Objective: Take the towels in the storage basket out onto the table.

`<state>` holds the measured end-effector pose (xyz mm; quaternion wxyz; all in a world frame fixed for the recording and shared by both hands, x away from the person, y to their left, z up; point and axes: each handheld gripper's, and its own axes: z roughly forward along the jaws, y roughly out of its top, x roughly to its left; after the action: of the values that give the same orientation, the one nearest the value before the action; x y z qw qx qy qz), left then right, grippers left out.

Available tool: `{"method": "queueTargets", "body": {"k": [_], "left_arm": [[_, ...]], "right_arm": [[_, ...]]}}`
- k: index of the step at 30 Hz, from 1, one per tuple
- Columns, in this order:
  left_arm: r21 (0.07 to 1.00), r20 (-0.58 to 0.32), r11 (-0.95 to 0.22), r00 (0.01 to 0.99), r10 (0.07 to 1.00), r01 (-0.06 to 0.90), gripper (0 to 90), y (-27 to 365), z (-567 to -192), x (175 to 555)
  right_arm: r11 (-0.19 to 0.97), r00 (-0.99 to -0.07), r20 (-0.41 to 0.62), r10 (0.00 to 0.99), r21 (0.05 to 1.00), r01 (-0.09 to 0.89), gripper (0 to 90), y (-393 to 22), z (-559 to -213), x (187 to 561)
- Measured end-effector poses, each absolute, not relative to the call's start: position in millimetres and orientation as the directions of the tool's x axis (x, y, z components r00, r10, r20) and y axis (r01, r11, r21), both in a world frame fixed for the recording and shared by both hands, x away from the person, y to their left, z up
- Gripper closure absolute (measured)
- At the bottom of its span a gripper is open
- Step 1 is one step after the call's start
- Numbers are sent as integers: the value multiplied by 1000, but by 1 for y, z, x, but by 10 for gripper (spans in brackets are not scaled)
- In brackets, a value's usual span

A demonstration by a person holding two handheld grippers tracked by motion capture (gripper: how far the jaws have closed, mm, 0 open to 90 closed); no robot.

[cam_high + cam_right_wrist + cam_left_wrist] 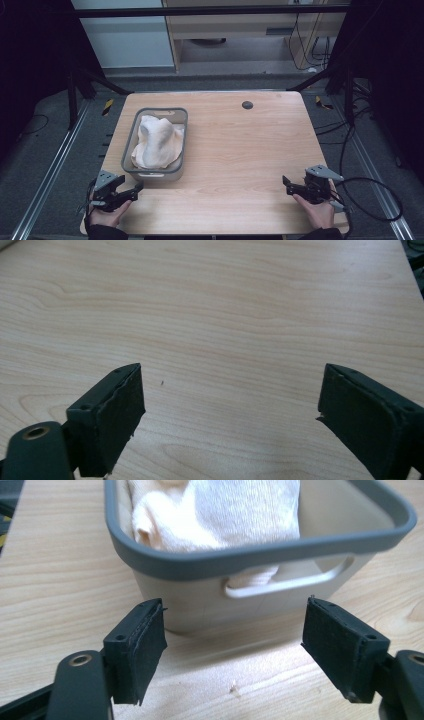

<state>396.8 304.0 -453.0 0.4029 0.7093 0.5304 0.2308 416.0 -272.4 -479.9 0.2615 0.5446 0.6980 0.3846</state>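
One grey basket [131, 145] w/ a cream cloth [157, 142] piled inside sits right ahead of the left gripper [129, 191], jaws spread wide, nothing between them, near its handle slot [287, 580]. Right gripper [289, 185] well apart, jaws also spread, over bare wooden table [240, 150].

The bin's [260, 560] far end was cut off by the left gripper view's top edge, as was the cloth [220, 510]. The small dark disc [247, 105] on the table [240, 150] was too small to identify.
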Motion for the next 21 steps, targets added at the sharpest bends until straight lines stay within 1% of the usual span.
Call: {"method": "queueTargets", "body": {"k": [4, 6, 10, 15, 21], "left_arm": [[828, -112, -98, 334, 936, 553, 247, 304, -446, 395], [832, -124, -91, 343, 931, 547, 256, 304, -441, 395], [836, -128, -91, 354, 927, 541, 259, 301, -433, 397], [846, -132, -80, 353, 926, 527, 259, 301, -422, 400], [856, -121, -83, 354, 928, 510, 260, 303, -409, 406]], "right_arm": [[134, -275, 24, 961, 830, 541, 132, -271, -479, 415], [159, -291, 8, 957, 824, 544, 140, -269, -480, 415], [173, -291, -10, 957, 823, 541, 146, -268, -480, 416], [160, -287, 7, 958, 818, 553, 147, -269, -481, 416], [168, -294, -2, 956, 823, 543, 148, -270, -483, 417]]}}
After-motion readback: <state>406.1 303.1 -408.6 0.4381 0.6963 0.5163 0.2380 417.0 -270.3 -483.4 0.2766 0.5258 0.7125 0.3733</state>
